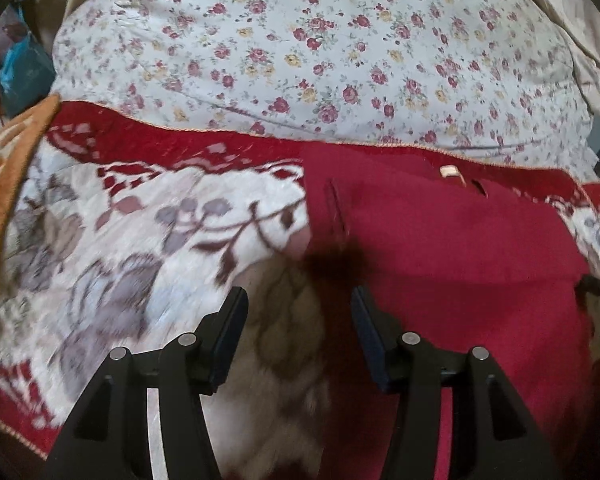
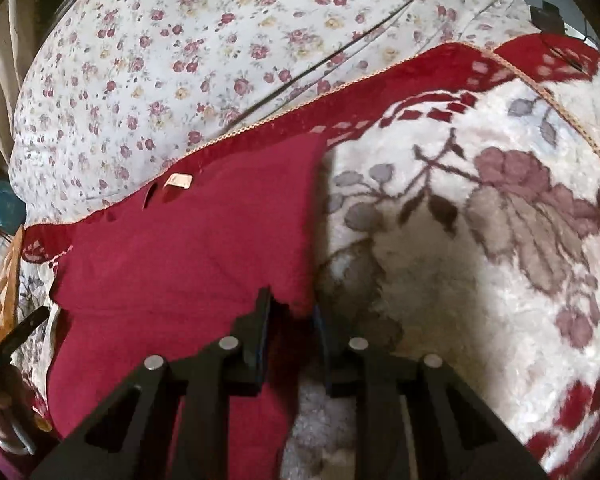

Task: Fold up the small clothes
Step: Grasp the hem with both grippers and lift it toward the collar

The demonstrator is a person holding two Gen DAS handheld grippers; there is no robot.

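A floral sheet point(image 1: 300, 40) lies behind a red-and-cream blanket point(image 1: 140, 220). On the blanket sits the red garment point(image 1: 440, 240). The left gripper point(image 1: 299, 300) hovers spread over its left edge; the right gripper point(image 2: 290, 308) pinches its right corner.

Plush cream blanket point(image 1: 148, 216) with grey-mauve flowers and a red, cord-edged border, spread across a bed. Directly on it, a dark red garment point(image 1: 452, 248), laid mostly flat, pale label point(image 2: 178, 181) near its far edge. Beyond the border, rose-print quilt point(image 1: 320, 44). At the left corner, an orange-and-cream cloth point(image 1: 8, 184) overlapping the blanket.
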